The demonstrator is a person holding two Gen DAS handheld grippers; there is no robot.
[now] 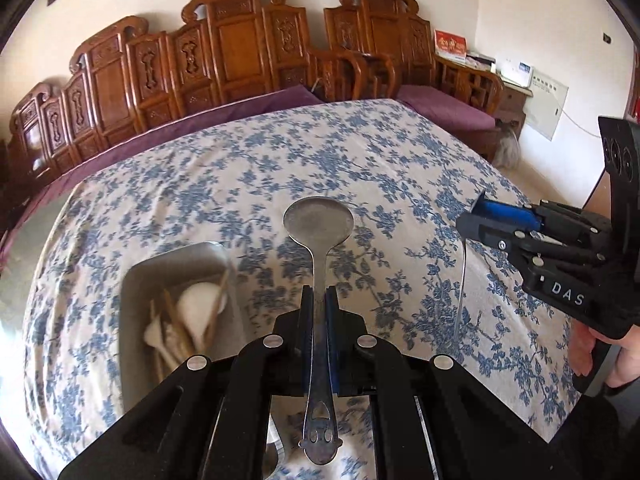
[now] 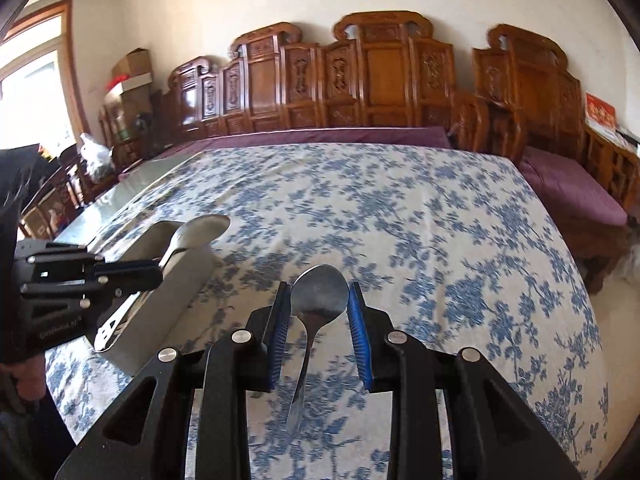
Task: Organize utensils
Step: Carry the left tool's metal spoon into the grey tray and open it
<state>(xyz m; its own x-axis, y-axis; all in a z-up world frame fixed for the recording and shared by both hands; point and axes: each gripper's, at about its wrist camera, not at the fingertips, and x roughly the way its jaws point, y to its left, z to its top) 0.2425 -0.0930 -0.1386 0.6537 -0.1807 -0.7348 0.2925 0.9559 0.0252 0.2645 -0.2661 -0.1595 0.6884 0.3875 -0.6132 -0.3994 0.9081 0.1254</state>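
My left gripper [image 1: 319, 300] is shut on the handle of a large steel spoon [image 1: 319, 222], bowl pointing forward, held above the table just right of a grey metal tray [image 1: 136, 280]. The tray holds white spoons [image 1: 200, 304] and chopsticks [image 1: 176, 320]. In the right wrist view the left gripper [image 2: 154, 270] holds that spoon [image 2: 196, 232] over the tray [image 2: 176, 284]. My right gripper [image 2: 319, 308] is open, its blue pads either side of a second steel spoon [image 2: 319, 292] lying on the cloth. The right gripper also shows in the left wrist view [image 1: 476, 216].
The table carries a blue floral cloth [image 2: 400, 220]. A carved wooden bench [image 2: 360, 80] with purple cushions [image 2: 568, 188] runs behind the table. A person's hand [image 1: 600, 348] holds the right gripper at the table's right edge.
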